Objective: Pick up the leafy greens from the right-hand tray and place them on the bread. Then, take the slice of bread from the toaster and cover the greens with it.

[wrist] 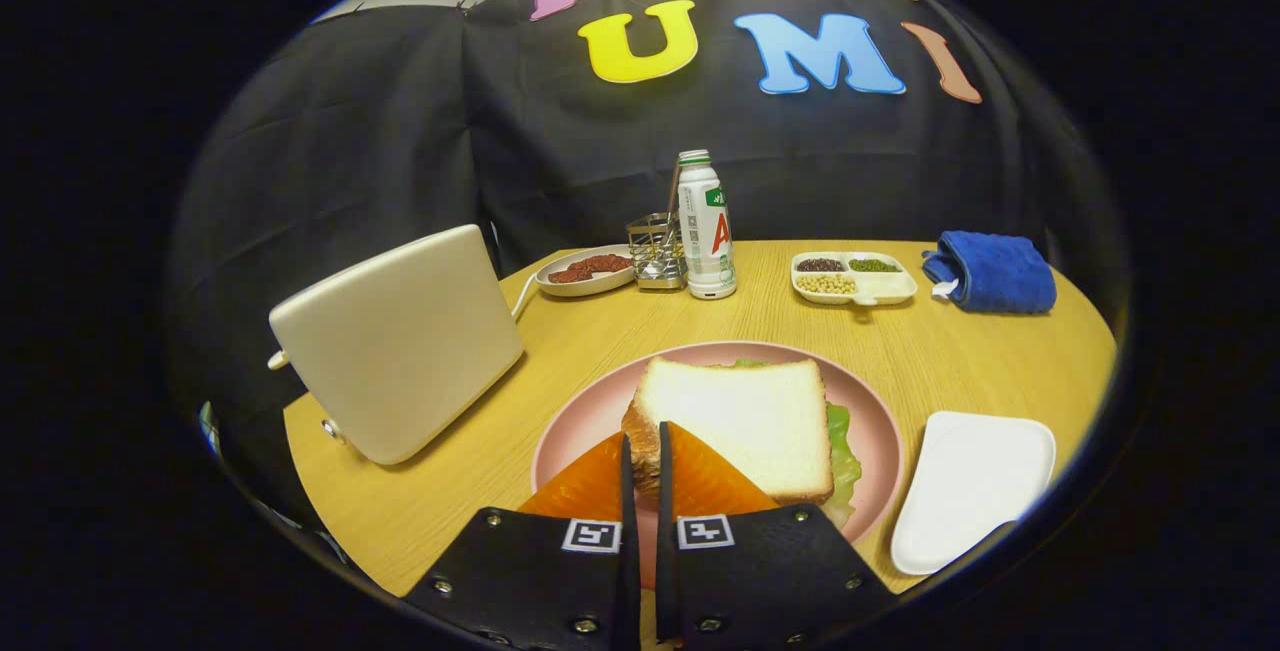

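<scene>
A white bread slice (pixel 740 421) lies flat on leafy greens (pixel 842 451), whose green edge sticks out along its right side. Both rest on a pink plate (pixel 580 421) on the wooden table. My gripper (pixel 645 433) is at the slice's near left corner. Its fingers stand almost together, with the crust corner pinched in the narrow gap between them. The cream toaster (pixel 400 341) stands left of the plate, tilted in this view; its slots are hidden. A white tray (pixel 970 491) right of the plate holds nothing.
Beyond the plate stand a white bottle (pixel 706 226), a small wire basket (pixel 655 251) and an oval dish with red-brown bits (pixel 585 271). A divided dish of beans (pixel 852 278) and a folded blue cloth (pixel 992 271) lie at the far right.
</scene>
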Demonstrator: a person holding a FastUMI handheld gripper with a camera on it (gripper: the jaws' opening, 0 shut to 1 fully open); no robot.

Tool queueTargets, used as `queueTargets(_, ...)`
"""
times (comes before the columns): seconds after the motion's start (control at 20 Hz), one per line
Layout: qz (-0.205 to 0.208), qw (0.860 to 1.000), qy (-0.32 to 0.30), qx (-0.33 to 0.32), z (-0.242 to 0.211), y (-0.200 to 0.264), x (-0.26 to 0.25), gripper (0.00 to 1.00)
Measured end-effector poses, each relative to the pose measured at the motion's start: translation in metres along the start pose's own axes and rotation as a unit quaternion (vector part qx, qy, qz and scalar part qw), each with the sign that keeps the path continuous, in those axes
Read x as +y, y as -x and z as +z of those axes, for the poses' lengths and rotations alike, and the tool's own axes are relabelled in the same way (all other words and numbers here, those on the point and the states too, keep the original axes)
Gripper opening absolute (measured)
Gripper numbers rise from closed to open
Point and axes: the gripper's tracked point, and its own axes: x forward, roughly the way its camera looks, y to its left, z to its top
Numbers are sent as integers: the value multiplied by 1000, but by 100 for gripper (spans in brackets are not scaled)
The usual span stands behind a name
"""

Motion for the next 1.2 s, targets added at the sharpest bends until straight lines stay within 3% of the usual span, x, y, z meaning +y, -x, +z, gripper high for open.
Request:
queueTargets(0.1,-3,1000,19,2,-2,-3,3,9)
queueTargets(0.2,2,1000,22,10,-4,-4,7,24)
queueTargets(0.3,24,1000,8,15,-6,-6,15,33)
queueTargets(0.35,25,1000,4,11,-3,-6,16,42)
queueTargets(0.75,31,1000,-1,4,1,-5,19,45)
queueTargets(0.8,48,999,2,-1,3,-3,28,45)
queueTargets(0.95,55,998,22,-8,3,-1,37,93)
queueTargets(1.2,55,998,32,-7,1,-1,38,94)
